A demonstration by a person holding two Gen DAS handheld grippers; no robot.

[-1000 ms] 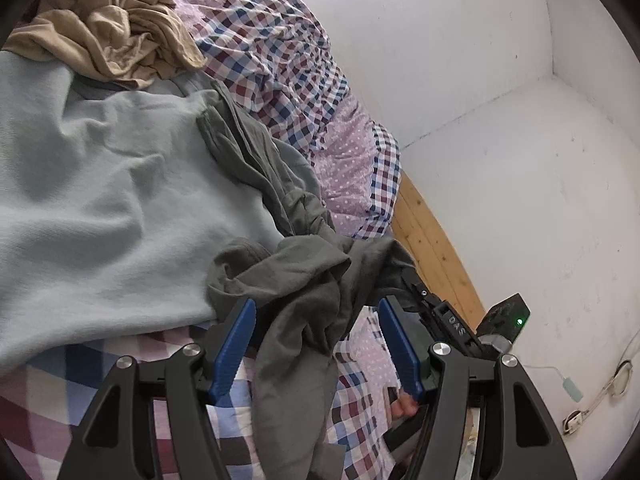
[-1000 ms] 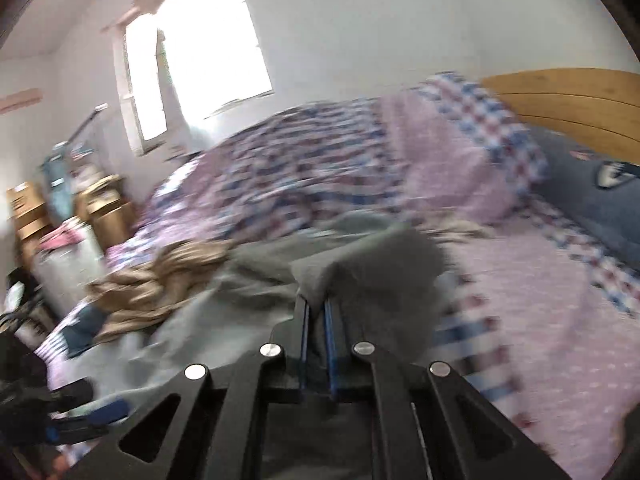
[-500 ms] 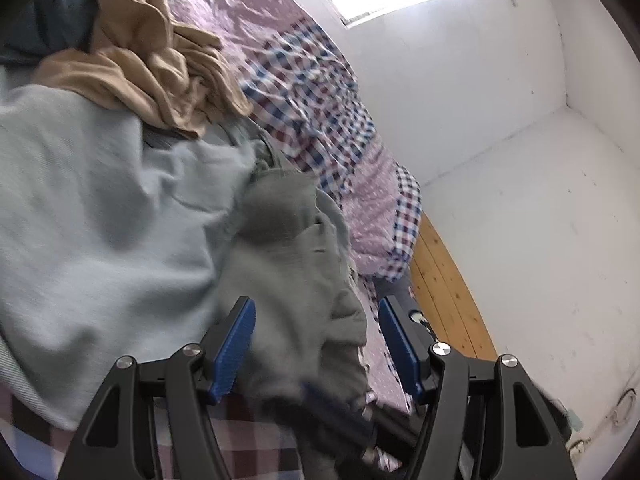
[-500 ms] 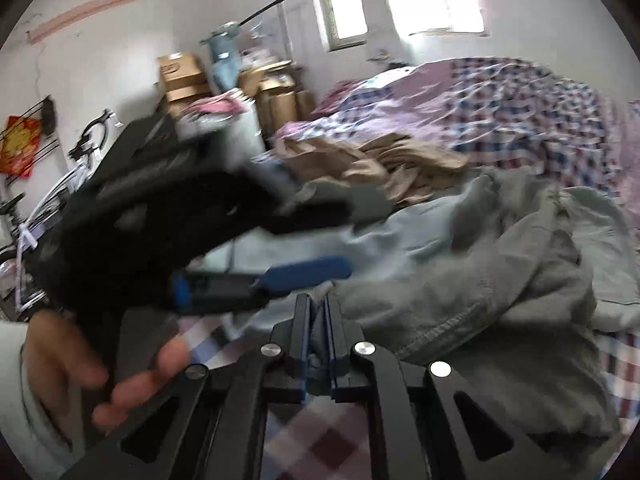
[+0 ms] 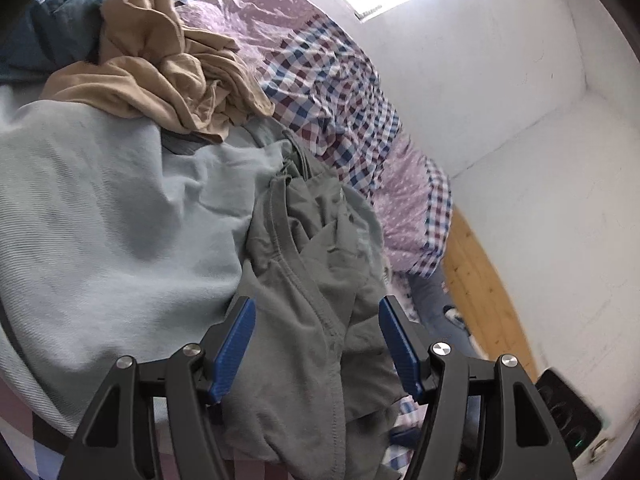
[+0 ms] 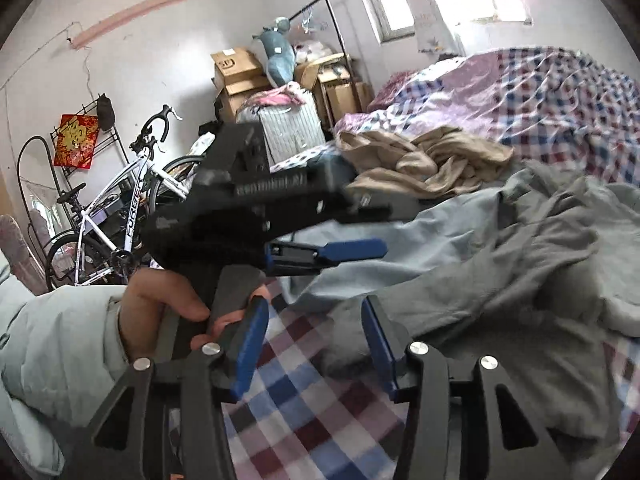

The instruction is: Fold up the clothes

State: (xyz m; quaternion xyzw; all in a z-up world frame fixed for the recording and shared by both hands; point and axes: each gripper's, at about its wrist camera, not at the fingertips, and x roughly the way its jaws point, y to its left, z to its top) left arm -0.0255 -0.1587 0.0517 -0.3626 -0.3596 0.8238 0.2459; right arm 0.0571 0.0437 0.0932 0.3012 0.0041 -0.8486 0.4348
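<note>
Left wrist view looks down on a crumpled grey-green T-shirt (image 5: 312,280), its stitched neckline curving between the spread pads of the left tool (image 5: 314,336); the cloth lies loose under and ahead of them, and neither pad presses it. Just left of that tool the shirt overlaps a wide pale blue garment (image 5: 100,208), and beyond both sits a bunched tan garment (image 5: 168,60) on the checked bedspread (image 5: 340,92). To the right of the tool this view alone shows the wooden headboard (image 5: 476,280) and a bare white wall.

Right wrist view shows the right tool (image 6: 312,344) with its jaws just opened and now apart; a fold of the same grey shirt (image 6: 500,280) lies just beside the right-hand pad, with checked bedspread showing in the gap. Left and ahead of this tool, a hand (image 6: 168,304) in a pale sleeve holds the left tool, blurred. Only this view takes in the room behind: a white bicycle (image 6: 120,208), stacked cardboard boxes (image 6: 240,76) and a clothes rail.
</note>
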